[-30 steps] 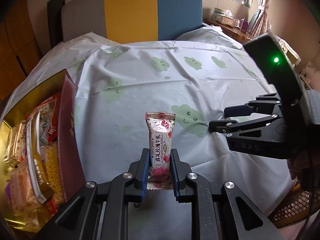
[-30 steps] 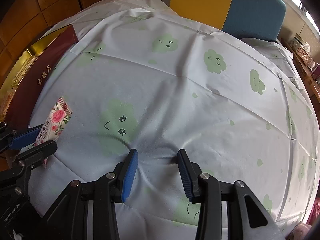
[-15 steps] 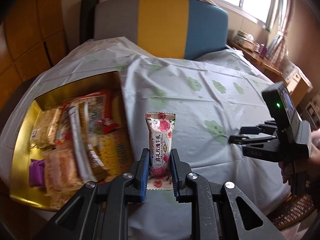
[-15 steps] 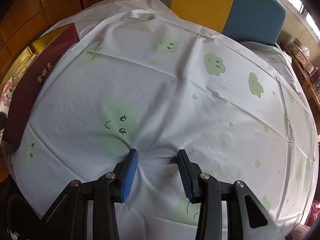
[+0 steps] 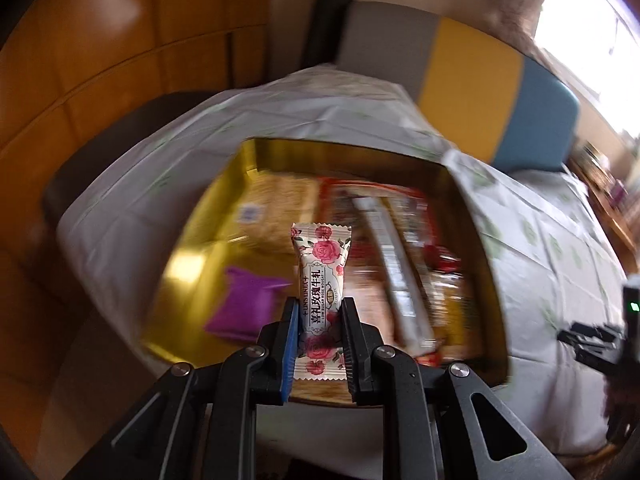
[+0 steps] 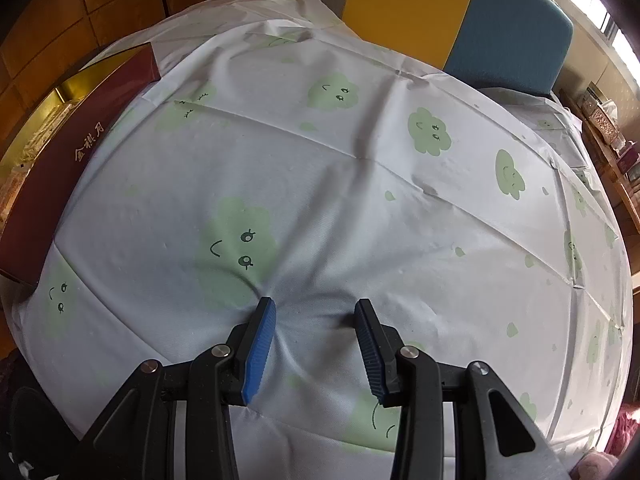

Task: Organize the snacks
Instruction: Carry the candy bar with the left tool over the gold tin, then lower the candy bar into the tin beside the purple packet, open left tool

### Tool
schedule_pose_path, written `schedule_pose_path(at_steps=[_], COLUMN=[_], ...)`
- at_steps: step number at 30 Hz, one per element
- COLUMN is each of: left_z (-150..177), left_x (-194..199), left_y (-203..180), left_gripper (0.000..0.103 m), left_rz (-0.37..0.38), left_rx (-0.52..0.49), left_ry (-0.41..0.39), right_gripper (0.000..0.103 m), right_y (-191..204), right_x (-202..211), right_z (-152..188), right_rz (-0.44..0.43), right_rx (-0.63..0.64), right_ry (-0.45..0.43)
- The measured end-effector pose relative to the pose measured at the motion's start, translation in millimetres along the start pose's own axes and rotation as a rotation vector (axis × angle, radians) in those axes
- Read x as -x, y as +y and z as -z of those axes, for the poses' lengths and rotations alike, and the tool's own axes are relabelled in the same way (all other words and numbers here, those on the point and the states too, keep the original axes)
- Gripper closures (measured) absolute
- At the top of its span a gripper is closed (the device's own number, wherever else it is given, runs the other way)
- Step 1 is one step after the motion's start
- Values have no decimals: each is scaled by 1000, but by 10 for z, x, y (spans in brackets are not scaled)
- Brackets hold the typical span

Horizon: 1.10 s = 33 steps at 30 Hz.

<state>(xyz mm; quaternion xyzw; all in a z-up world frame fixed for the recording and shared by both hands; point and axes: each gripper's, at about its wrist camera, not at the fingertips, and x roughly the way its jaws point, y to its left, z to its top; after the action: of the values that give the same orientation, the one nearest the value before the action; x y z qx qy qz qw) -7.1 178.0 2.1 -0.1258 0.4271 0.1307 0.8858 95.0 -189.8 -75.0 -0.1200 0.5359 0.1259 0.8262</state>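
My left gripper (image 5: 319, 308) is shut on a white rose-print nougat packet (image 5: 322, 276), held upright above the near edge of a gold-lined snack box (image 5: 188, 232). The box holds several packets and a purple pouch (image 5: 244, 308); the view is blurred. My right gripper (image 6: 314, 312) is open and empty, its fingertips (image 6: 264, 312) pressing on the white tablecloth (image 6: 360, 208) with green cloud faces. The box's dark red wall (image 6: 76, 152) shows at the left of the right wrist view. The right gripper shows at the right edge of the left wrist view (image 5: 600, 340).
A chair back (image 6: 460, 12) in grey, yellow and blue stands behind the table. Wooden panels (image 5: 100, 60) line the wall on the left. A shelf with small items (image 6: 604, 120) is at the far right. The table edge drops off near the box's left side.
My left gripper has swung left with the packet, from over the tablecloth to over the snack box. The right gripper has stayed in place on the cloth.
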Motion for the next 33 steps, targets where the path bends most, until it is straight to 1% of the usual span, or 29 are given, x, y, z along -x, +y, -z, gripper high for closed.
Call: schedule_pose_path(at_steps=[3, 5, 7, 12, 14, 15, 17, 19, 26, 33], left_z=[39, 69, 73, 45, 23, 26, 43, 71, 100, 153], left_x=[-72, -110, -147, -295, -414, -493, -609, -671, -677, -634], left_y=[334, 479, 502, 326, 209, 164, 87, 35, 35, 13], left_gripper=[83, 83, 83, 83, 82, 82, 81, 80, 79, 79], left_rz=[-43, -39, -32, -15, -12, -26, -50, -105, -120, -142], left_rx=[90, 138, 150, 106, 75, 68, 45, 12, -1, -30], left_ry=[25, 41, 50, 54, 83, 106, 121, 128, 123, 100], right_gripper=[62, 62, 62, 62, 62, 62, 62, 62, 62, 62], right_y=[18, 28, 27, 4, 2, 1, -3, -14, -12, -15], right_x=[11, 18, 19, 2, 2, 2, -1, -2, -12, -13], right_z=[7, 12, 15, 1, 1, 0, 1, 0, -10, -10], right_rz=[7, 9, 8, 4, 3, 3, 3, 1, 8, 8], right_rx=[3, 4, 2, -1, -2, -3, -2, -4, -1, -6], right_ry=[-1, -2, -2, 0, 0, 0, 0, 1, 5, 4])
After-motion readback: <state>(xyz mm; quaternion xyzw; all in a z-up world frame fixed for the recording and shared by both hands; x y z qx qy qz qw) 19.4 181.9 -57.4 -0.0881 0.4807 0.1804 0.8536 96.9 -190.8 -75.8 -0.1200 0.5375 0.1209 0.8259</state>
